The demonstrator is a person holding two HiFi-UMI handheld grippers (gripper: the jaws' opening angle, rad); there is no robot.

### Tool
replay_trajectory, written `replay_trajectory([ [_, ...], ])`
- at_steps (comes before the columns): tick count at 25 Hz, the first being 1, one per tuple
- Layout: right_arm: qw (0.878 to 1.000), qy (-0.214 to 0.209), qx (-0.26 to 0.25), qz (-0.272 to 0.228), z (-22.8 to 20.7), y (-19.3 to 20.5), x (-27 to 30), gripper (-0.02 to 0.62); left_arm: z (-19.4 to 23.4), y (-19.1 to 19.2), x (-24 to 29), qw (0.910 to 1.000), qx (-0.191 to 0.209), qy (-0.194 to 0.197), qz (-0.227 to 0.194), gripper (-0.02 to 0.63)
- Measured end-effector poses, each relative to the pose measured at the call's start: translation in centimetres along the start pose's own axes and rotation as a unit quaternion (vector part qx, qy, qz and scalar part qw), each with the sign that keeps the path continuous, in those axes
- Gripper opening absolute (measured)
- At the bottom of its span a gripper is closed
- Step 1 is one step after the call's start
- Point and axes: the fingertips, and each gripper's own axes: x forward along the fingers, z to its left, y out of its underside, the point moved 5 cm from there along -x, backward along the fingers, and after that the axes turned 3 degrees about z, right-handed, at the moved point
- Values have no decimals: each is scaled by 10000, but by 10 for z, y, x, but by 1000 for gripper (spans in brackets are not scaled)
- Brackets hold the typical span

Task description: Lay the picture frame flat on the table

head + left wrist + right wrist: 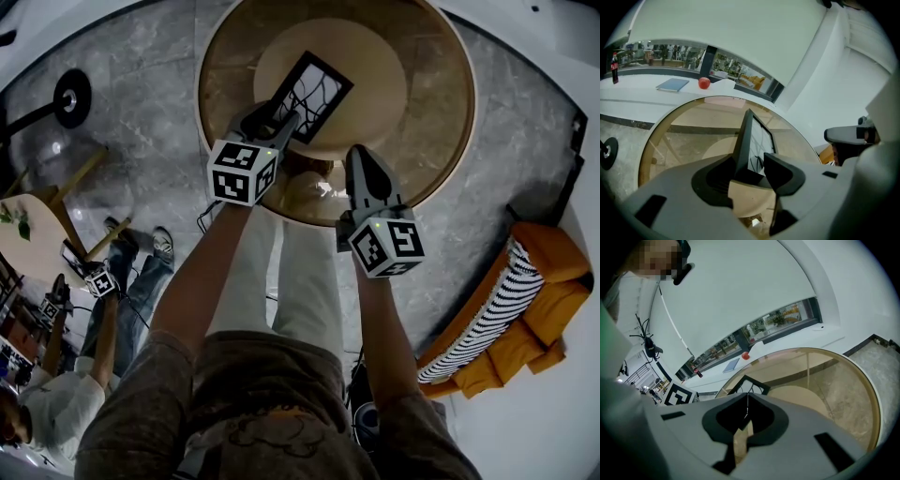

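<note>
A grey marble floor [141, 84] is being shown across the head view, with a round glass-topped table [450, 112] being seen at the upper centre. At the lower right, an orange sofa [539, 319] is being occupied by a striped cushion [487, 314]. A small wooden side table [33, 244] is being cut off at the left edge, and a black round stand base [73, 97] is being seen at the upper left. In the upper left of the left gripper view, daylight is being let in through a long window strip [670, 50] under a curved white wall [750, 42]. The white ledge [647, 96] below it is being taken up by a red apple [704, 83], a blue book [672, 84] and a dark bottle [615, 68].
</note>
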Motion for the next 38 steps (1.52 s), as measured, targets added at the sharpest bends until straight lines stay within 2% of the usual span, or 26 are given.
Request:
replay_trajectory([
  [11, 10000, -40, -1, 51, -2, 2, 5, 20, 5, 5, 3, 9999, 3, -145, 13, 229],
  [16, 10000, -43, -4, 68, -4, 3, 8, 20, 6, 6, 4, 9995, 192, -243, 38, 235],
  [38, 9998, -47, 127, 110, -2, 8, 15, 20, 7, 8, 6, 9968, 578, -497, 222, 249],
])
